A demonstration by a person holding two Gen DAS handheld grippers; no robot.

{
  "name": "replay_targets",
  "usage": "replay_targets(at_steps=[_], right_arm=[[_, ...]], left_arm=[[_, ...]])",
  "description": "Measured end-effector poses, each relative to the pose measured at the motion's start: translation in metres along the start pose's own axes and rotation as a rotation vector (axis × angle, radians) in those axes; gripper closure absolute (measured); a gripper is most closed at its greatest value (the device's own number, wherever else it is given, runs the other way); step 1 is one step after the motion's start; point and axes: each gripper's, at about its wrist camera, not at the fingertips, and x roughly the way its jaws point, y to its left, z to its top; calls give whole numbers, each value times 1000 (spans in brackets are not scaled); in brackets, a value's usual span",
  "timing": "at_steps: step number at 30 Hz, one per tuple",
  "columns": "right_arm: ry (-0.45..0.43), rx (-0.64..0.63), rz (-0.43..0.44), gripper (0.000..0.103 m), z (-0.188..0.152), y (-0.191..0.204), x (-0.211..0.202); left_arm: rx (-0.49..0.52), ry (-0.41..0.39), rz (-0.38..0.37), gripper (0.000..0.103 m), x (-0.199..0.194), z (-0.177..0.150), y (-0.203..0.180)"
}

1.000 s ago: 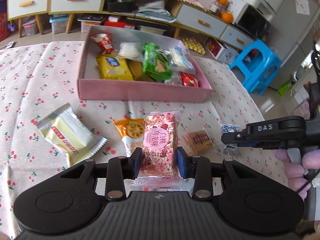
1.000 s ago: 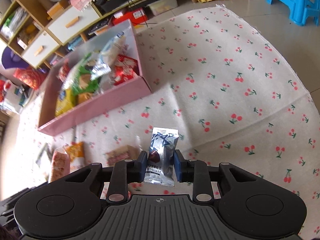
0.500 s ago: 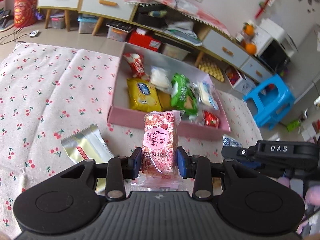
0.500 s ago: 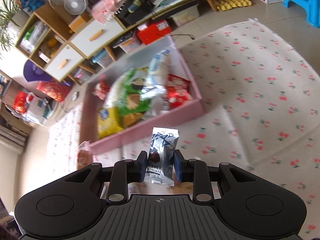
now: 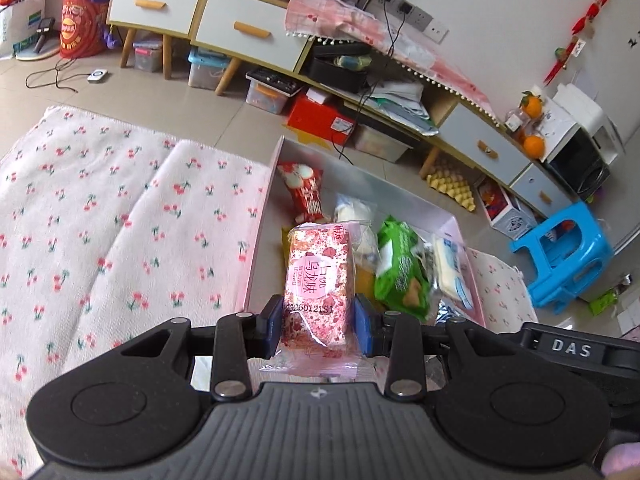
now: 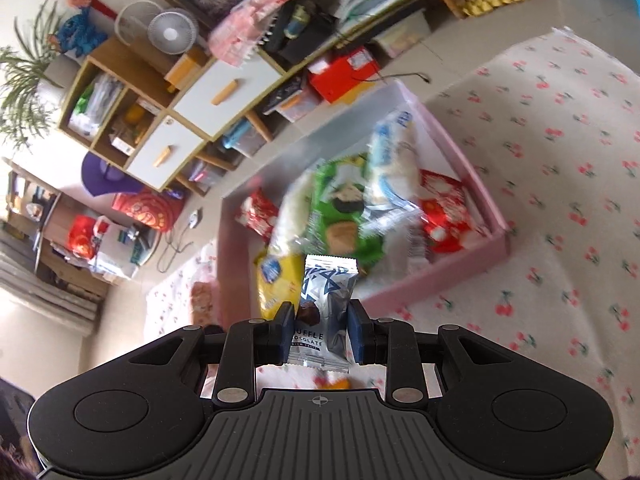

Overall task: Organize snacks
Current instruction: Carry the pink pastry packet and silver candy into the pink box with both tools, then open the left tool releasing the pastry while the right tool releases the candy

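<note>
The left gripper (image 5: 316, 322) is gripping a pink speckled nougat bar in clear wrapping (image 5: 315, 285) between its blue pads, holding it above the near wall of the shallow pink cardboard box (image 5: 256, 256). The right gripper (image 6: 319, 330) is clamping a small silver-and-blue chocolate truffle packet (image 6: 325, 312), hanging over the same box (image 6: 460, 264), which is sitting on a white cherry-print cloth (image 5: 120, 232) and holding a green biscuit pack (image 5: 400, 272) among other snacks.

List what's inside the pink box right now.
In the pink box: a green pack, yellow pack, red packs, white-blue pack and a pale pack. Anything beneath them is covered.
</note>
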Motion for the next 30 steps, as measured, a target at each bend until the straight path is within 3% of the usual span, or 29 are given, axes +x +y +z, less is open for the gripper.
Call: replay_targets(at_steps=[8,14,28,30], right_arm=[[-20,-16,69,75,11,7,23],[-8,-22,57,75,12,0,38],[-34,9,76,72,17,-5,45],[-33,25,82,69,18,-7,46]], left_arm=[[-6,-32,-7,70,15,4,3],[-8,-41,-6,70,23,6,6],[87,-109,32,70,30,7,-2],[104,-122,44,66,29,6,-4]])
